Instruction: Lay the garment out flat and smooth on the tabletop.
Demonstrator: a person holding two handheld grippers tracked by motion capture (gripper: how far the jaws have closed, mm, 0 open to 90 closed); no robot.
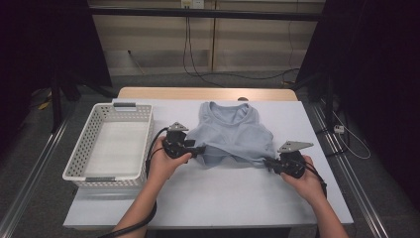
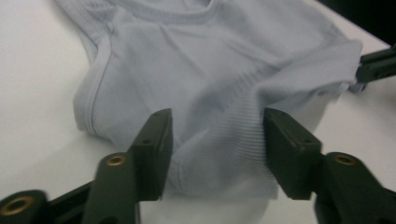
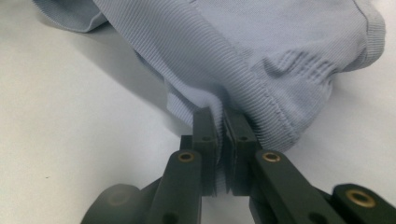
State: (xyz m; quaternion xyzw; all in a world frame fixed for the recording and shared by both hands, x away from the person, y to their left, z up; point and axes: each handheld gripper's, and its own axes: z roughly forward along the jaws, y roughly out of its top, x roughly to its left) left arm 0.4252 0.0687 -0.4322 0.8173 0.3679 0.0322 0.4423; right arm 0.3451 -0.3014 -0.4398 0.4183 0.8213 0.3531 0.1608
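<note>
While my right gripper [image 3: 223, 122] pinches a fold of the pale blue ribbed knit top [image 1: 233, 130] at its near right corner, its two black jaws pressed together on the fabric, my left gripper [image 2: 215, 140] stands wide, its jaws spread to either side of the garment's near left edge with cloth lying between them but not squeezed. That garment lies on the white table surface [image 1: 223, 193] in the middle, its neckline towards the far side and its lower hem turned up and bunched towards me, so that a fold runs across between my two tools. From the left gripper view I can see the ribbing of the hem between the open jaws, and the other tool's black jaws hold the fabric's far corner at the right edge. My left hand [image 1: 163, 166] and right hand [image 1: 307, 181] each wrap a gripper body, with cables trailing back along my forearms. A white perforated plastic basket [image 1: 94, 134] stands on the table to the left, just beside my left gripper and apart from the top.
</note>
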